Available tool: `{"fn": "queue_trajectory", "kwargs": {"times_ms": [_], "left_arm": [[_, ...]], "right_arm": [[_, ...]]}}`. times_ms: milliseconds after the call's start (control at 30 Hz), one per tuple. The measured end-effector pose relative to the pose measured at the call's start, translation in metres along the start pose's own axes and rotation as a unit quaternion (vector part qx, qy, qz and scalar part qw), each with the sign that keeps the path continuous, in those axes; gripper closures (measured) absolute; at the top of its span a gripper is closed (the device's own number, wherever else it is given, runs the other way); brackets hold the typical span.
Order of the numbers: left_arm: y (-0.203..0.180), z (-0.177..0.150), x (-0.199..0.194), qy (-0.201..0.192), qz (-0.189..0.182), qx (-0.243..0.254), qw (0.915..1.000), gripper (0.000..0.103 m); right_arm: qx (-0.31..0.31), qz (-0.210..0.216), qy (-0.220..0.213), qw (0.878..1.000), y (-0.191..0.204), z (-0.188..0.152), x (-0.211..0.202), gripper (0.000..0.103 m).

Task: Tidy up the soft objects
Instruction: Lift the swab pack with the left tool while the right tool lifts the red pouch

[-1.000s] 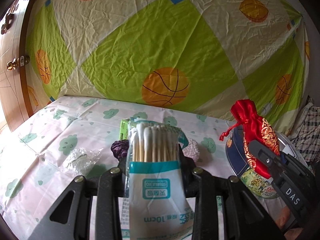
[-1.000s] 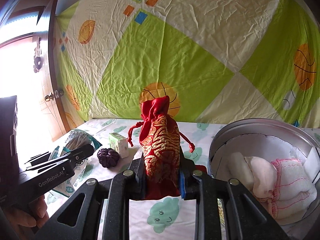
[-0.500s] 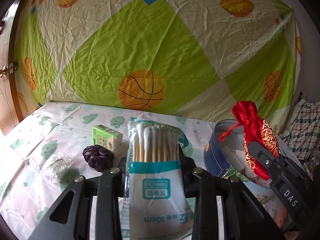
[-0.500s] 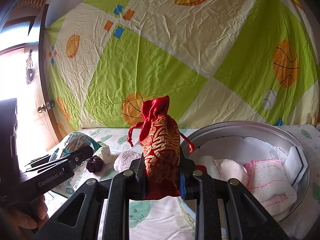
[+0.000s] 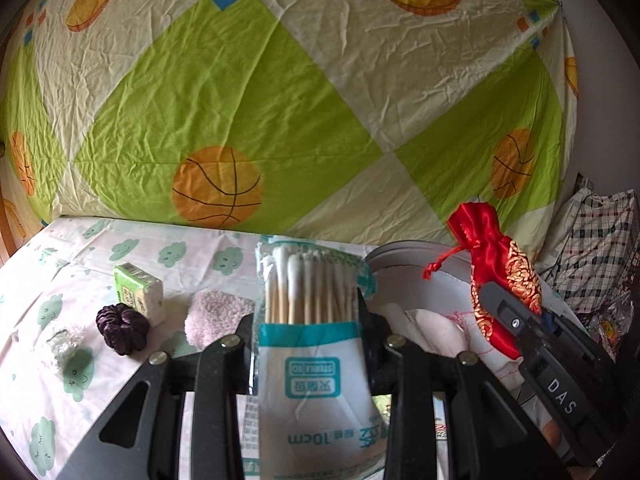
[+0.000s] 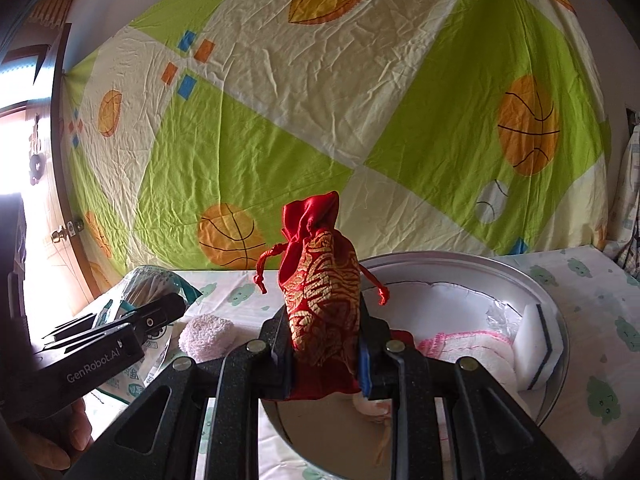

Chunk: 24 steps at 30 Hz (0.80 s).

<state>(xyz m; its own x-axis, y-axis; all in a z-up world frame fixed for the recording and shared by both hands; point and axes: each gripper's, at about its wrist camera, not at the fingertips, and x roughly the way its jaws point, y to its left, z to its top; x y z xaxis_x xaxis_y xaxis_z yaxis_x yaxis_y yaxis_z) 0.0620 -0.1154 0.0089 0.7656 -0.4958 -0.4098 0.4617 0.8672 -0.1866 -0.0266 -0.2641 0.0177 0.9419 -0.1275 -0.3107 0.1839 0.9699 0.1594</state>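
My left gripper is shut on a pack of cotton swabs, held upright above the table. My right gripper is shut on a red and gold drawstring pouch, which stands upright over the near rim of a round metal tin. Inside the tin lie a pink-edged white cloth and a white sponge. From the left wrist view the pouch and the right gripper appear at the right, over the tin. In the right wrist view the left gripper is at the left.
On the cloud-print tablecloth lie a pink fluffy cloth, a dark purple scrunchie, a green-and-white tissue pack and a crumpled clear wrapper. A green and cream sheet hangs behind. Checked fabric is piled at the right.
Both grippers have moved to the right with their loads. The tin has come closer to the middle of both views, and the pouch now hangs over its rim.
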Motion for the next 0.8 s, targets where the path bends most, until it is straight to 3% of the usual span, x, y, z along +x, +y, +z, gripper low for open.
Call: {"fn": "queue_trajectory", "kwargs": {"times_ms": [333, 800], "left_arm": [[-0.053, 0.004, 0.025, 0.014, -0.024, 0.023, 0.9994, 0.071], [-0.097, -0.006, 0.063, 0.053, -0.029, 0.034, 0.9976, 0.071]], "right_arm": [[0.006, -0.048, -0.003, 0.999, -0.044, 0.011, -0.001, 0.077], [0.008, -0.112, 0.016, 0.994, -0.091, 0.018, 0.011, 0.077]]}}
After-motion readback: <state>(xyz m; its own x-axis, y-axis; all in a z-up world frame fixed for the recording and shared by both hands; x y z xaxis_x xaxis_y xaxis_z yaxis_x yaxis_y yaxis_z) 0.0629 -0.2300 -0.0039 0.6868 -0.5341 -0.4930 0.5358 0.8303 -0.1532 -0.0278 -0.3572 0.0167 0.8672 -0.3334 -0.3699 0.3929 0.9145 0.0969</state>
